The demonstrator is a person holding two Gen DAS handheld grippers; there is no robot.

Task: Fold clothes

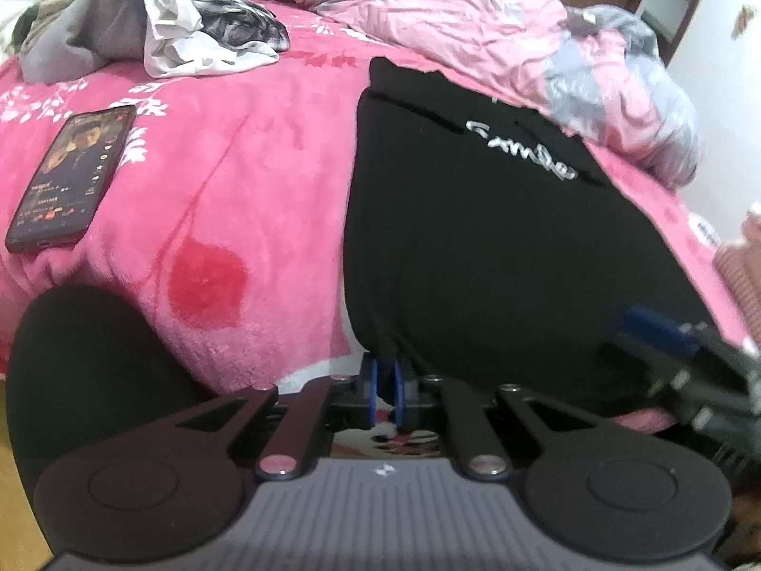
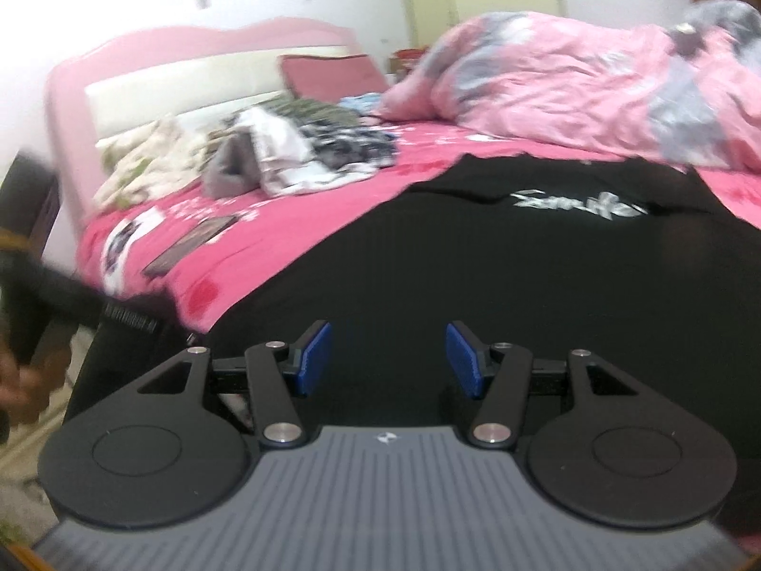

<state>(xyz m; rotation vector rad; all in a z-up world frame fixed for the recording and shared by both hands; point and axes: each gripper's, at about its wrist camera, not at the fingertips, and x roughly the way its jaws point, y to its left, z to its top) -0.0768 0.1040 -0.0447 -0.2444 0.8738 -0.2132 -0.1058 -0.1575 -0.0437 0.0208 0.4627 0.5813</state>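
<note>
A black garment (image 1: 499, 238) with white lettering lies spread flat on the pink blanket (image 1: 247, 181), reaching to the bed's near edge. My left gripper (image 1: 387, 380) is shut, its blue pads pinching the garment's near left hem corner, where the cloth bunches into folds. In the left wrist view my right gripper (image 1: 666, 347) shows blurred at the garment's near right corner. In the right wrist view the right gripper (image 2: 389, 357) stands open low over the black garment (image 2: 523, 276), with nothing pressed between its blue pads (image 2: 315, 351).
A phone (image 1: 71, 176) with its screen lit lies on the blanket to the left. A pile of loose clothes (image 1: 152, 24) sits at the far left, and a crumpled pink quilt (image 1: 475, 24) lies behind the garment. The pink headboard (image 2: 190, 62) stands at the bed's end.
</note>
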